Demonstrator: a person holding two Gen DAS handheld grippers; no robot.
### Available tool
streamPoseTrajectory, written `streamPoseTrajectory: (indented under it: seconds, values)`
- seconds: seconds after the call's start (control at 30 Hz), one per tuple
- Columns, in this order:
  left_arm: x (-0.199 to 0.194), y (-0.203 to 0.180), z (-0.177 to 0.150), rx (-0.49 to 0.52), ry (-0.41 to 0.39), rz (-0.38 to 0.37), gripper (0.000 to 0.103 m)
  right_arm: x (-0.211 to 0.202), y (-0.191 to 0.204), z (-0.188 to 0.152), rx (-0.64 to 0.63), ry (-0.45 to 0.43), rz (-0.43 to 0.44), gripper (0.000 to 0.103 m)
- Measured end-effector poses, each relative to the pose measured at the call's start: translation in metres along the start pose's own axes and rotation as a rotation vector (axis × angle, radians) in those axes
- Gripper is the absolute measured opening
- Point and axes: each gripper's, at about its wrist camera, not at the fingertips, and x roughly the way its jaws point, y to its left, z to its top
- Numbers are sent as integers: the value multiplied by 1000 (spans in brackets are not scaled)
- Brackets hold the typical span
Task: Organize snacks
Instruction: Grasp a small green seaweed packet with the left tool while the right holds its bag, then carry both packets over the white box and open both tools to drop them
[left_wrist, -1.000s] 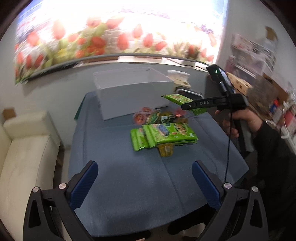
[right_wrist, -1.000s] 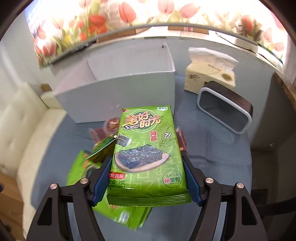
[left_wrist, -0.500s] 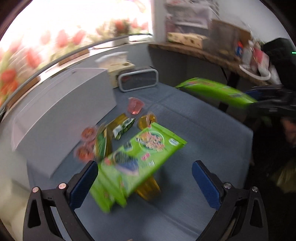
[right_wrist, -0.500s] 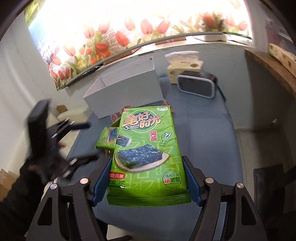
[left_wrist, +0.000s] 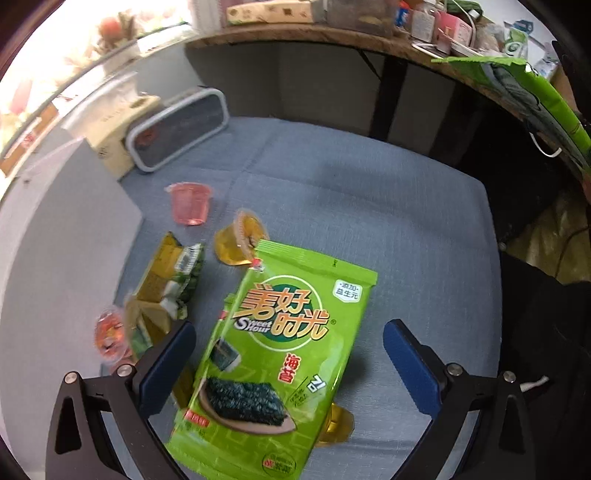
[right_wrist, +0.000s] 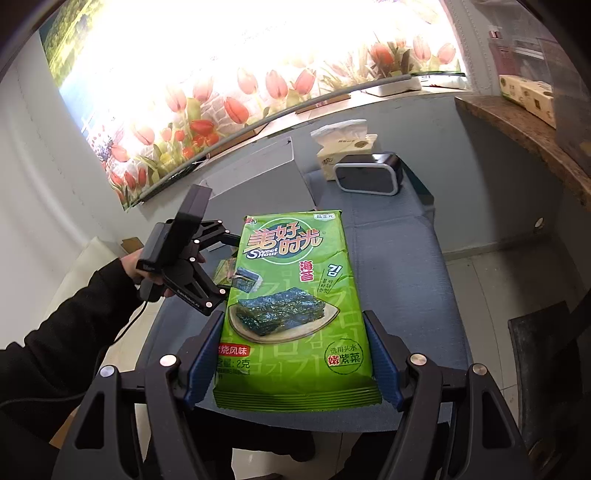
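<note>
My right gripper (right_wrist: 293, 363) is shut on a green seaweed snack pack (right_wrist: 291, 306) and holds it above the table's near edge; the pack also shows at the top right of the left wrist view (left_wrist: 532, 92). My left gripper (left_wrist: 288, 363) is open, low over a second green seaweed pack (left_wrist: 273, 354) that lies on the blue table (left_wrist: 369, 206). The pack sits between its fingers without touching them. Around it lie a pink jelly cup (left_wrist: 190, 203), yellow jelly cups (left_wrist: 240, 242), small snack packets (left_wrist: 170, 280) and a red jelly cup (left_wrist: 109, 334).
A white open box (left_wrist: 62, 236) stands at the table's left side. A tissue box (right_wrist: 343, 147) and a dark grey-rimmed container (right_wrist: 369, 173) stand at the far end. A wooden shelf (left_wrist: 332, 33) with clutter runs along the wall to the right.
My left gripper has swung right and dropped close over the snack pile. My right gripper has pulled back from the box towards the table's near edge, still holding its pack.
</note>
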Motion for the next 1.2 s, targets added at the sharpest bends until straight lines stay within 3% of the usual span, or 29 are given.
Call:
streamPoseTrajectory:
  seconds: [0.13,0.2,0.27,0.43,0.6,0.7,0.83,1.0,1.2]
  values:
    - [14,9,3,-1,43,-13,100,-6,-1,0,11,-10,-10,76]
    - [9,12,3,-20,13,-19,81,-6,-3,-1,21,-6,-17,76]
    - [1,12,2,-26,-18,-21,81,-5,-6,-2,37,-2,-19,76]
    - [-5,11,-5,-40,-7,-17,79,1,-5,-2,44,10,-23,76]
    - [-39,16,-14,-145,-105,39,78,3,-1,0,31,10,-16,76]
    - [-69,15,-20,-247,-195,126,79,6,0,4,35,-2,-21,76]
    - [-118,9,-35,-460,-343,230,79,14,8,17,18,-33,-30,76]
    - [-162,-6,-53,-672,-423,388,79,34,28,45,-35,-75,-34,76]
    - [-192,-18,-74,-826,-535,423,79,75,60,77,-122,-85,-13,76]
